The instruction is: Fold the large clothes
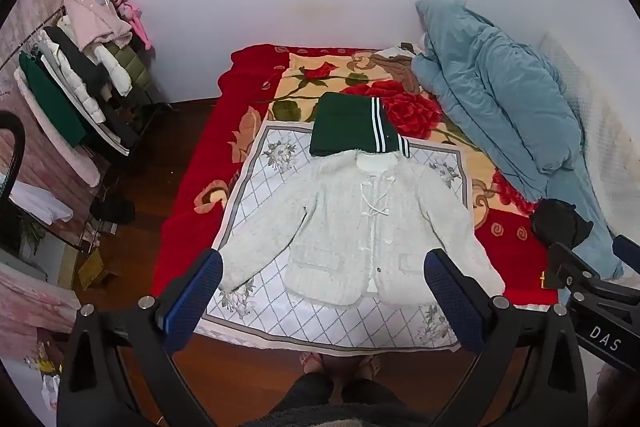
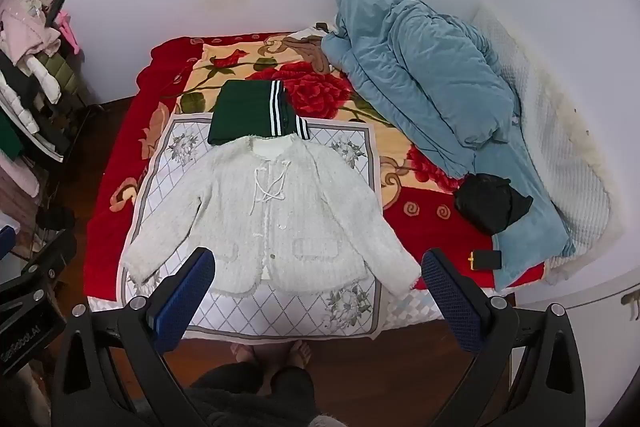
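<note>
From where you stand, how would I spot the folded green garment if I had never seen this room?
Start at the bed with the red rose blanket, then find the white patterned cloth spread on its near end. A fluffy white jacket lies flat there, and the folded green garment sits just beyond its collar. It is the only dark green piece on the bed, with white stripes along one edge.

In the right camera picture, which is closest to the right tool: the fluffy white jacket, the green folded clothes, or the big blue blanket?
1. White jacket, spread flat just ahead of the right tool.
2. Green folded clothes, behind the jacket's collar.
3. Blue blanket, piled far right by the wall.
</note>
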A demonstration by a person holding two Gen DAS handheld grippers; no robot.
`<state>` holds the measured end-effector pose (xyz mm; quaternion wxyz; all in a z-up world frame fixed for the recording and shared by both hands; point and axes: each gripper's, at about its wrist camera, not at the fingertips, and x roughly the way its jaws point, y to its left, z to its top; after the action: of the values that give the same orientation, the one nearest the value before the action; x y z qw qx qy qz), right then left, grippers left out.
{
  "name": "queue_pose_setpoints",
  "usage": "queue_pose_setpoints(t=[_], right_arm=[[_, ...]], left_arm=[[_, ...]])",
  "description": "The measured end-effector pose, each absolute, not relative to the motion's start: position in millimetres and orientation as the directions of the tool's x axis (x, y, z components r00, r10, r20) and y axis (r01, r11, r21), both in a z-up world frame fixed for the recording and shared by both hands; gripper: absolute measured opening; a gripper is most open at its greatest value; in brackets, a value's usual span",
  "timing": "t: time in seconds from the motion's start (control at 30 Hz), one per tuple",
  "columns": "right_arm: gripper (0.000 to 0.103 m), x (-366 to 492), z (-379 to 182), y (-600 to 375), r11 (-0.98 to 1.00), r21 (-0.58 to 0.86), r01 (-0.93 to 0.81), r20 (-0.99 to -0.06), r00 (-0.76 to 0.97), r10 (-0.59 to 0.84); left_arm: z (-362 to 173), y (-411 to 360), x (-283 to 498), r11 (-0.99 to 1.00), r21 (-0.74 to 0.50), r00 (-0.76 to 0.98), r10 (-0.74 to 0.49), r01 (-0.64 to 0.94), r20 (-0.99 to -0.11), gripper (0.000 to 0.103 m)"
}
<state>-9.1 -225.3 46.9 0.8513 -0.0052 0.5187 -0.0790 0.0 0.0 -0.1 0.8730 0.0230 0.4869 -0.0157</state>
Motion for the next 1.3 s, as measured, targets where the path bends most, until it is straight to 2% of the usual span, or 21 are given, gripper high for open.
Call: queue_pose_setpoints(t=[1.3], right_arm=[[0.103,-19,47,-229,0.986,-0.106,0.125,-0.889,0.433,-0.151]], left_arm=[[-7,-8,-2,0.998,0.024,0.492,-0.007,0.057,-0.871,0.103]])
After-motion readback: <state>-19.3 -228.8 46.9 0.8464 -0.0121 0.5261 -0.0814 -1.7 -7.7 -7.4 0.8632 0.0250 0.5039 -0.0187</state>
